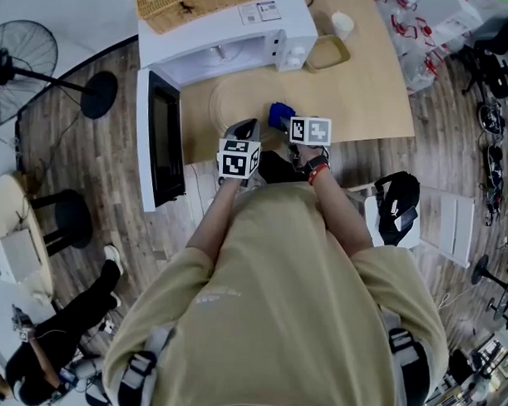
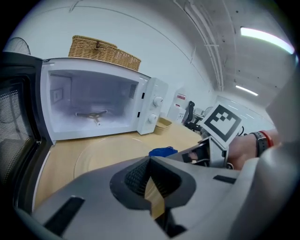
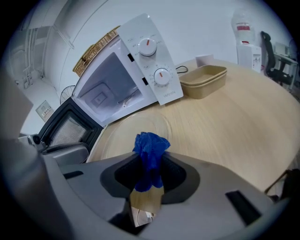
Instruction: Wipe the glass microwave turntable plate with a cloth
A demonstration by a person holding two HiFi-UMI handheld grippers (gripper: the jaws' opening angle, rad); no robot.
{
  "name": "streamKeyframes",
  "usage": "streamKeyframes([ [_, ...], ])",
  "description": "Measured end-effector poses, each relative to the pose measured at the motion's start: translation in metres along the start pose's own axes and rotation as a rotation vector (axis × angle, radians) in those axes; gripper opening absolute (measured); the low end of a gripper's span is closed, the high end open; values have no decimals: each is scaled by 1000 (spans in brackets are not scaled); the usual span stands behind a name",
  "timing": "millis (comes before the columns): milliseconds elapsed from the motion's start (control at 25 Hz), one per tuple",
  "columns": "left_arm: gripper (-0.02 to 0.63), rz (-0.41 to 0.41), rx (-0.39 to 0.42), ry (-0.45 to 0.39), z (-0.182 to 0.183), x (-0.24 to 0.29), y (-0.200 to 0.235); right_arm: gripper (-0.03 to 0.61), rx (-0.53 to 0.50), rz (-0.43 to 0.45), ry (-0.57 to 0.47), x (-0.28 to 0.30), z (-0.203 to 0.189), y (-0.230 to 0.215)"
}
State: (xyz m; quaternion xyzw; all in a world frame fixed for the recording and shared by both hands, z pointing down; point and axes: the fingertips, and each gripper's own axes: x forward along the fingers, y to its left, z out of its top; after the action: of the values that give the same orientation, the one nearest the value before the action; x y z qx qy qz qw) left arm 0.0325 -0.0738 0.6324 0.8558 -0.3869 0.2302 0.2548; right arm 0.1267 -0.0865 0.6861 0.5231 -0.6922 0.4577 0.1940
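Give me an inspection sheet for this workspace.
Surface: light wooden table.
Job's things: clear glass turntable plate on the table before the open white microwave; blue cloth gripped.
Clutter: beige tray, white cup, wicker basket on the microwave.
Grippers: left tongs shut, empty; right tongs shut on the blue cloth.
Cables: thin dark cable behind the microwave.
Surroundings: black floor fan, seated person.

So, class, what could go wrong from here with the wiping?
The glass plate lies loose on the table, and the left gripper is shut, not steadying it; it may slide when wiped. Only a small tuft of the blue cloth sticks out of the right gripper, so its hard jaws may scrape the glass.
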Motion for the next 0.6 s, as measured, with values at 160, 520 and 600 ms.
streamKeyframes([
  [160,9,-25,25,10,2,7,-12,120,28,-7,-15,-5,1,-10],
  [520,9,16,-9,0,-2,-4,1,118,29,-7,-3,-4,3,-6],
  [600,9,45,-33,-8,-4,-13,11,120,46,32,-1,-1,6,6],
])
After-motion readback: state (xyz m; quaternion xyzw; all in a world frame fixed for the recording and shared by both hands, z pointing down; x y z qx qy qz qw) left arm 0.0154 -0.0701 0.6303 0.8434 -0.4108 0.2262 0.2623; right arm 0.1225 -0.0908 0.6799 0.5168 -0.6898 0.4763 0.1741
